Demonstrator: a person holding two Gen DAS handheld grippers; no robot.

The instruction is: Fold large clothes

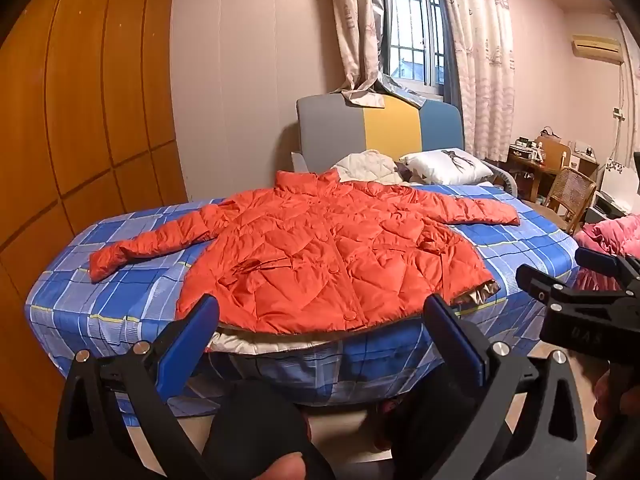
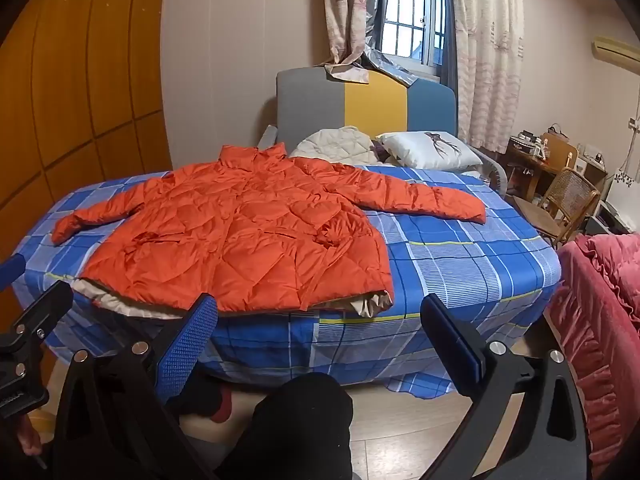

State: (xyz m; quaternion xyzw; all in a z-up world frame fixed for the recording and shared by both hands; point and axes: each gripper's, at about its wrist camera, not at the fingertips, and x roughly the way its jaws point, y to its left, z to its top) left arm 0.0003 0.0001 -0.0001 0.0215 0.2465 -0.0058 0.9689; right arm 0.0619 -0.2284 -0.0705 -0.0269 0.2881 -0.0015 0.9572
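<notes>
An orange quilted puffer jacket [image 1: 320,252] lies flat, front up, on the bed [image 1: 532,240] with both sleeves spread out; it also shows in the right wrist view [image 2: 240,236]. Its pale lining shows at the hem near the bed's front edge. My left gripper [image 1: 320,320] is open and empty, held just short of the hem. My right gripper [image 2: 316,320] is open and empty, in front of the bed's near edge, right of the jacket's hem corner. The right gripper's body shows at the right of the left wrist view [image 1: 580,292].
The bed has a blue plaid sheet [image 2: 460,248]. A white pillow [image 2: 432,150] and a cream quilted garment [image 2: 340,144] lie by the headboard. A pink blanket [image 2: 600,300] is at right. A wooden wardrobe [image 1: 80,120] is at left, a wicker chair [image 2: 568,200] and desk at far right.
</notes>
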